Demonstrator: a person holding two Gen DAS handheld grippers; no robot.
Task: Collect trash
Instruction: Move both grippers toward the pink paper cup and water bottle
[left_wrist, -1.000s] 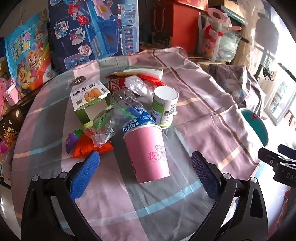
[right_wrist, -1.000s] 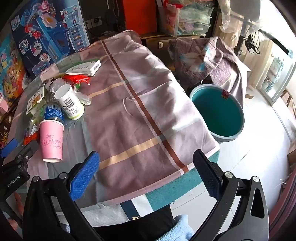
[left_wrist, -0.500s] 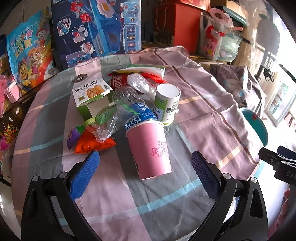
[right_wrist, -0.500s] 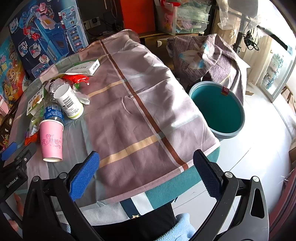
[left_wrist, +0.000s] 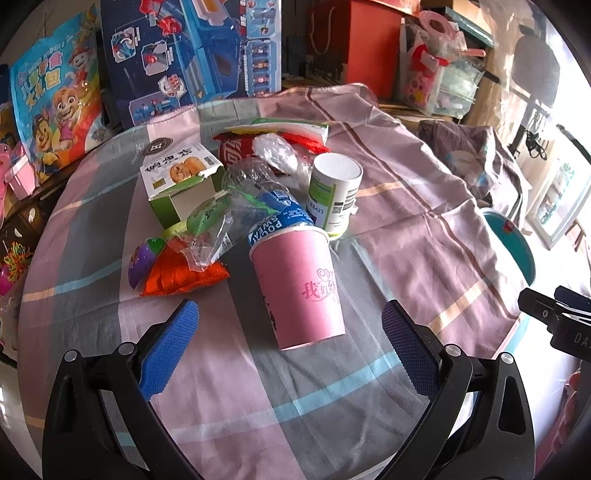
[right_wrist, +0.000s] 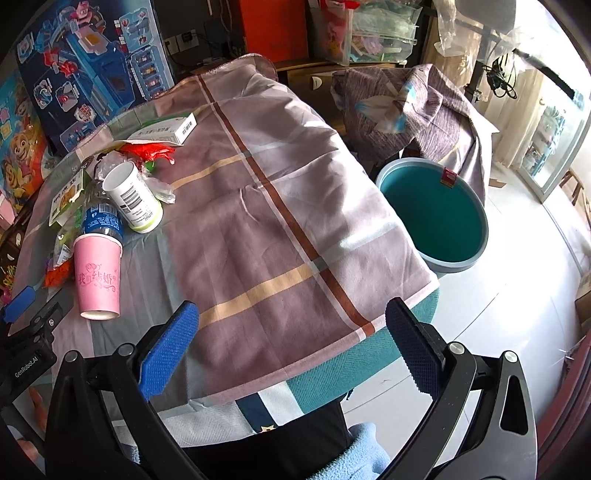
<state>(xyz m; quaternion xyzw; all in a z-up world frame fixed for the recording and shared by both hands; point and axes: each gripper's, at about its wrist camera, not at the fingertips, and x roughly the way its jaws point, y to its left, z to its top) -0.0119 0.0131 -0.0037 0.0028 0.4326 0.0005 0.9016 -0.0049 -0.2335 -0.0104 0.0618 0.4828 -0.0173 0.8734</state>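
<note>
Left wrist view
Left tool (left_wrist: 291, 343): jaws spread wide, nothing between the blue pads; hovers low over the surface (left_wrist: 221, 387), which carries a plaid cloth.
Landmark, pink paper cup (left_wrist: 301, 284): upside down, rim on the cloth, tilted, just ahead of the tool and between the lines of its two fingers; not touched by either pad.
Blue-label bottle (left_wrist: 275, 218): clear, crushed, lying just behind the cup, touching or nearly touching its top edge.
White canister (left_wrist: 334, 192): upright, behind the cup and slightly right.
Green-and-white carton (left_wrist: 181, 177): behind the cup to the left, flap open.
Orange wrapper (left_wrist: 181, 273): left of the cup, flat on the cloth, with a purple-green piece (left_wrist: 142, 256) beside it and clear plastic on top.
Red wrappers and crumpled film (left_wrist: 273, 147): farthest behind the cup.
Right tool: black tip only, far right of the cup at the picture's edge.

Right wrist view
Right tool (right_wrist: 291, 347): jaws wide apart, holding nothing; over the near edge of the surface, well right of the pink cup.
Teal bin (right_wrist: 434, 214): on the floor beyond the cloth's right edge, far right of the cup; inside looks bare.
Trash heap: all at the cup's side of the surface, left in this view.
Flat white box (right_wrist: 166, 129): behind the heap.
</note>
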